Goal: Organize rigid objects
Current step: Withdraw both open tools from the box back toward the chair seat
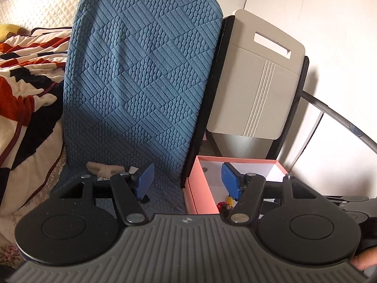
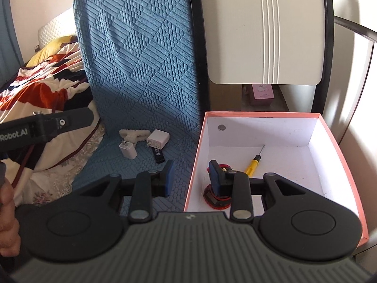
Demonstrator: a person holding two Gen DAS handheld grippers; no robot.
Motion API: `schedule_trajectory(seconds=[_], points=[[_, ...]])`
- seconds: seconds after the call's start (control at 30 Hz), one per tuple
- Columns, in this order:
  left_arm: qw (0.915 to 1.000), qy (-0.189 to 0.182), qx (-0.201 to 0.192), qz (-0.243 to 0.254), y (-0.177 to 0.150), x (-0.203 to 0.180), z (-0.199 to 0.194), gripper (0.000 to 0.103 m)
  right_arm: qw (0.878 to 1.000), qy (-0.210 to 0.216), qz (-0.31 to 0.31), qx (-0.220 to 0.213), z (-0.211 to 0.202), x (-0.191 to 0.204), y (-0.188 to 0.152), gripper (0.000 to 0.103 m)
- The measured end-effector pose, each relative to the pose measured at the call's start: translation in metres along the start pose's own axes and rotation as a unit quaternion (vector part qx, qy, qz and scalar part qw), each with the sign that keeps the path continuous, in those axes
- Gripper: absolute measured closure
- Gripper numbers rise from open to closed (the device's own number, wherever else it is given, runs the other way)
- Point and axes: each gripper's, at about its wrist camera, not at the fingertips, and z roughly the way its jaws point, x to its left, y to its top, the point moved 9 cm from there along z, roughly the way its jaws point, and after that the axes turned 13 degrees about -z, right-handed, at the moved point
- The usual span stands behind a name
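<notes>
A pink box (image 2: 339,155) with a white inside stands on the right chair seat; it also shows in the left wrist view (image 1: 202,188). In it lie a yellow screwdriver (image 2: 253,162) and a red and black round object (image 2: 215,199). On the blue chair cover (image 2: 146,54) lie two white chargers (image 2: 128,151) (image 2: 158,139), a black stick-shaped device (image 2: 159,155) and a cream fluffy item (image 2: 133,134). My right gripper (image 2: 192,178) is open and empty, astride the box's left wall. My left gripper (image 1: 187,181) is open and empty, above the seat by the box's left wall.
A grey folding chair back (image 1: 254,80) rises behind the box. A patterned blanket (image 1: 26,75) lies on the bed at the left. A small pink package (image 2: 262,94) sits on the floor behind the box. The left gripper's body (image 2: 42,125) shows at the left.
</notes>
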Motion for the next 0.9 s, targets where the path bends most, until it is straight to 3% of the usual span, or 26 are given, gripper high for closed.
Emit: schedule_trajectory(seconds=[0.2, 0.73, 0.9], points=[[1.0000, 0.007, 0.004, 0.000, -0.010, 0.021, 0.000, 0.034, 1.000, 0.021, -0.008, 0.002, 0.008, 0.027, -0.009, 0.068], [0.9999, 0.002, 0.012, -0.005, -0.030, 0.079, -0.015, 0.034, 0.999, 0.012, -0.027, 0.022, 0.021, 0.085, -0.038, 0.068], [0.9988, 0.030, 0.005, -0.039, -0.037, 0.104, -0.017, 0.034, 0.999, 0.019, -0.022, 0.033, 0.028, 0.104, -0.053, 0.068]])
